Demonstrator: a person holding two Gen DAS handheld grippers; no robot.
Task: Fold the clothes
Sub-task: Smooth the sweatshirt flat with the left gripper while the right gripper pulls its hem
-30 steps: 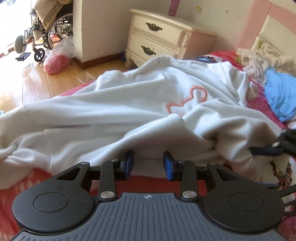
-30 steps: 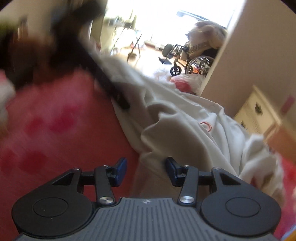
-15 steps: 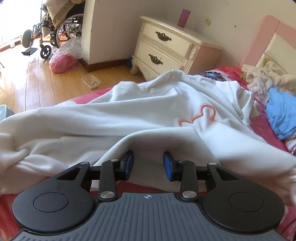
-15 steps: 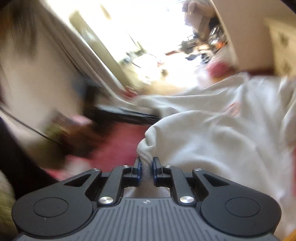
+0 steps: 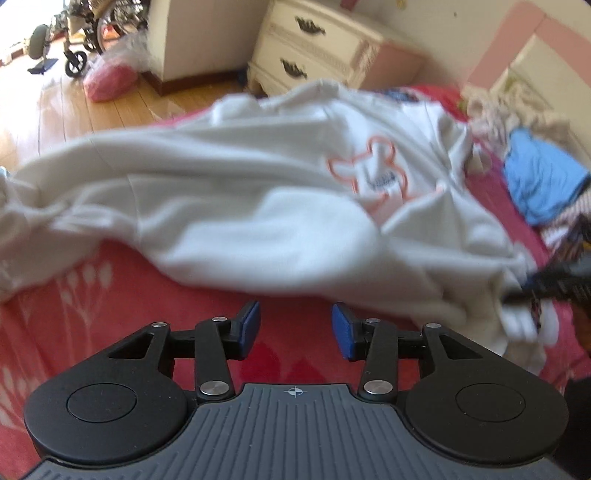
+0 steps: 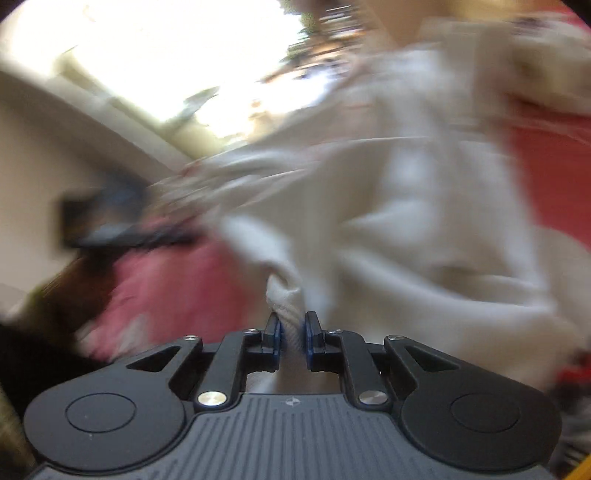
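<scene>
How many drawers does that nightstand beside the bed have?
2, as far as the left wrist view shows: an upper drawer and a lower drawer stacked on the cream nightstand behind the white sweatshirt.

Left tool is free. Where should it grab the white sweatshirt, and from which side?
Probably the near hem edge of the white sweatshirt, just ahead of the left tool, whose jaws are opening with nothing between them. Come in low from the near side over the red bedspread: that edge lies as a thick, loose fold, pinchable.
</scene>
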